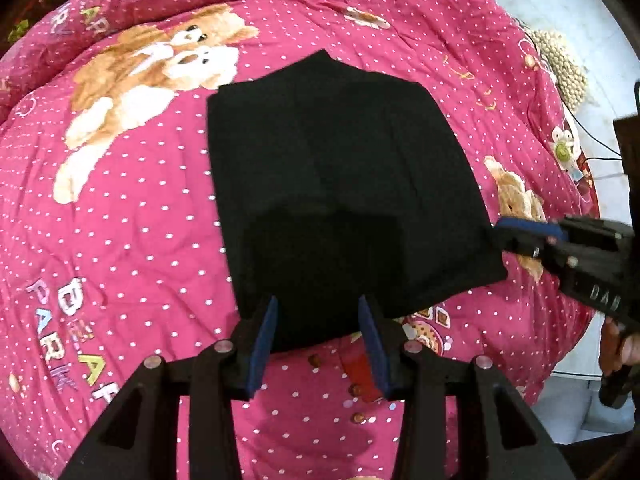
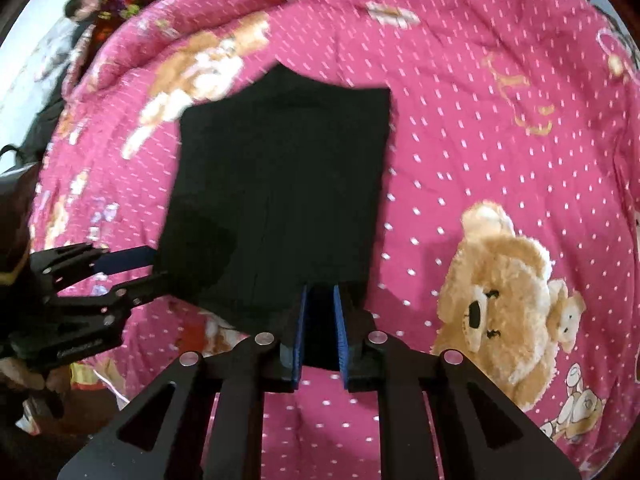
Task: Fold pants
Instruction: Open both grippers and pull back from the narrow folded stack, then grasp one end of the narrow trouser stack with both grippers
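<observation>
Pink bear-print quilt [image 1: 120,216], folded black pants [image 1: 340,184] — both claws at its near edge

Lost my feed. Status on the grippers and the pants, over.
Left gripper open at the near edge of the pants. Right gripper nearly shut around that same edge, grip unclear. Pants folded flat on pink quilt. Nothing in the way.
</observation>
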The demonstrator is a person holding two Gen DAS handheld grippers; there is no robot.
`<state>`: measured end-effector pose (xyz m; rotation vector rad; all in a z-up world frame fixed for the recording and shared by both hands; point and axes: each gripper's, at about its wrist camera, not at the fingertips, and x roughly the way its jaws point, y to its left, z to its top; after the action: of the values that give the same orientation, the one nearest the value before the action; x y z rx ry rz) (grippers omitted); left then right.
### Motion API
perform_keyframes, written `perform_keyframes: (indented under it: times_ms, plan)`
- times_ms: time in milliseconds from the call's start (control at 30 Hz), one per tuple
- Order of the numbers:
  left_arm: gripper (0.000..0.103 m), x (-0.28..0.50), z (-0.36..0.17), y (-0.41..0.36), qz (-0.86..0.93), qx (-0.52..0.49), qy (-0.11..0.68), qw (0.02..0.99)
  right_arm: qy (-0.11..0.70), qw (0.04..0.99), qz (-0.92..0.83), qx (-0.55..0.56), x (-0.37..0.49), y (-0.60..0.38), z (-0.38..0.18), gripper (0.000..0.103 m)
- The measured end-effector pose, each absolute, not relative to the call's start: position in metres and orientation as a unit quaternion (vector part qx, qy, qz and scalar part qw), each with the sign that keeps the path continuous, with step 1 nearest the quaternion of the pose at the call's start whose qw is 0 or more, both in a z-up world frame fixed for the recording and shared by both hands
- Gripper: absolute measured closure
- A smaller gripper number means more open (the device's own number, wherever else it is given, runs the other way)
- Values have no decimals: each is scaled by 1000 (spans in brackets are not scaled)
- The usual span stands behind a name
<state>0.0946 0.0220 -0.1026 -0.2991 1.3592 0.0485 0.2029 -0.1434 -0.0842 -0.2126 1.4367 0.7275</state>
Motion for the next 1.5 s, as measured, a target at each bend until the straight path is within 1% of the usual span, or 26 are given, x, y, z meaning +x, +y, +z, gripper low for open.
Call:
perform_keyframes:
  times_ms: [133,433,500,533,567,800,1067,1400,1433,1467,1500]
  plan:
    - [59,83,-95,28,33,-136,629,765,663,662,319,-142,188,-137,-104,90]
    - [58,61,-45,24,53,-143,592,791,649,682,326,-89,179,-158,-58,90]
    - [58,59,-32,23,57,-144,580,800,639,690,331,-80,173,-167,-44,86]
    - [58,58,-25,22,59,-143,575,804,636,692,332,-77,172,-170,-39,79]
    - [58,58,-19,21,62,-142,569,807,632,695,335,-74,170,-172,-33,77]
    - [58,50,13,13,67,-144,538,828,620,704,342,-49,160,-180,-10,77]
    - [58,42,23,9,71,-144,530,833,629,699,340,-29,155,-181,-3,76]
    - [58,44,20,17,85,-144,537,827,623,704,341,-13,159,-177,-2,76]
    - [58,45,19,18,85,-145,538,826,622,705,341,-12,159,-177,-3,74]
    - [58,46,17,18,86,-145,540,824,622,705,341,-12,160,-177,-4,66]
    - [58,48,15,19,86,-146,542,823,622,705,341,-13,161,-176,-5,62]
